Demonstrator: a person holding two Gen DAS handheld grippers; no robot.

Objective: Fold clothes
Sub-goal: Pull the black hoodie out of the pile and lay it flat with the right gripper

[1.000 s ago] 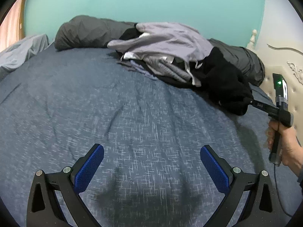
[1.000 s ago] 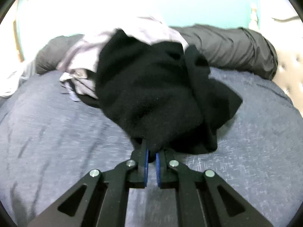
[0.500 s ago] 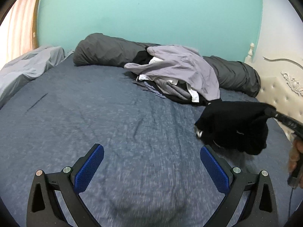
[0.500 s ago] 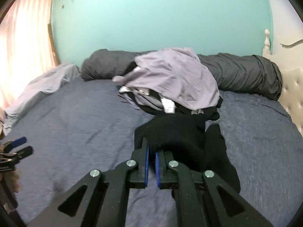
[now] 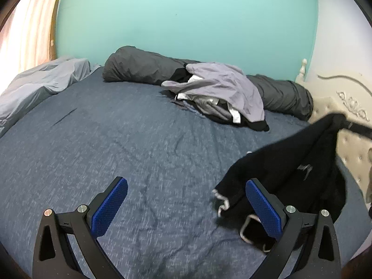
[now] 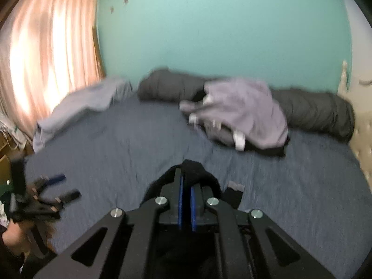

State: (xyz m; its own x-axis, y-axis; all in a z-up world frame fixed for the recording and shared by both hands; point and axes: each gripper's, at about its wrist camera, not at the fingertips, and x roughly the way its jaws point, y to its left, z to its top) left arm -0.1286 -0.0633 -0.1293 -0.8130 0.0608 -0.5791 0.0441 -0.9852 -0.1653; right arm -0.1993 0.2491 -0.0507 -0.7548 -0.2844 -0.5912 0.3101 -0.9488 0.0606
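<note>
left gripper (image 5: pixel 186 207): jaws wide apart, empty | right gripper (image 6: pixel 186 186): clamped on black garment (image 5: pixel 290 179), hanging

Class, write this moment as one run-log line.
left gripper: open, empty | right gripper: shut on black garment | garment: hanging over bed | clothes pile: unfolded

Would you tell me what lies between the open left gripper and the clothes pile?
Only bare blue sheet between left gripper and pile, in the left wrist view.
</note>
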